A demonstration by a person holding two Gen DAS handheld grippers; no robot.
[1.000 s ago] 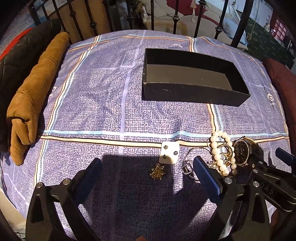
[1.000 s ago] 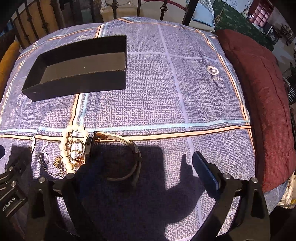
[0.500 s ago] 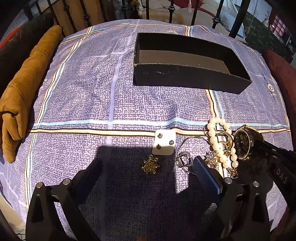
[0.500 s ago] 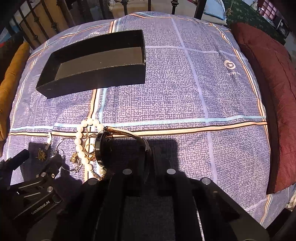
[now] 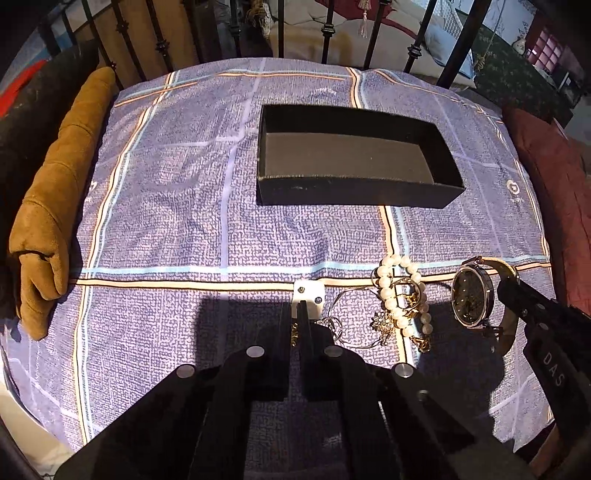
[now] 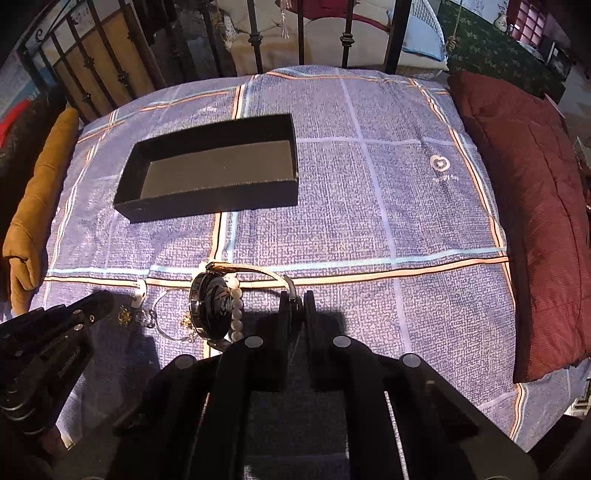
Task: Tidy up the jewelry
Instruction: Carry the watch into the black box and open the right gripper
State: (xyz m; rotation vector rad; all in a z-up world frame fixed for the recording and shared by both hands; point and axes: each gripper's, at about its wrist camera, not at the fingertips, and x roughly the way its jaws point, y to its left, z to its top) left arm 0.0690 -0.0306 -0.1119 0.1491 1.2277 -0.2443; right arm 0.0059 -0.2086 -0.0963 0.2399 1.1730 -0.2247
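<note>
An open black box (image 5: 354, 158) (image 6: 218, 170) lies on the purple checked cloth (image 5: 166, 206). In front of it lie a white earring card (image 5: 309, 295), a small gold brooch (image 5: 294, 334), a pearl bracelet (image 5: 400, 295) with gold rings, and a silver chain. My left gripper (image 5: 294, 314) is shut on the near edge of the earring card. My right gripper (image 6: 295, 301) is shut on the band of a dark-faced wristwatch (image 6: 212, 306) (image 5: 472, 297) and holds the watch tilted up beside the pearls.
A tan cushion (image 5: 55, 206) lies along the left edge and a dark red cushion (image 6: 528, 221) along the right. Black iron bars (image 5: 325, 33) stand behind the cloth. The other gripper's body shows at each view's side.
The left gripper went from open to shut on the earring card. The right gripper shut on the watch band half a second ago and has since lifted it; both views have pulled back.
</note>
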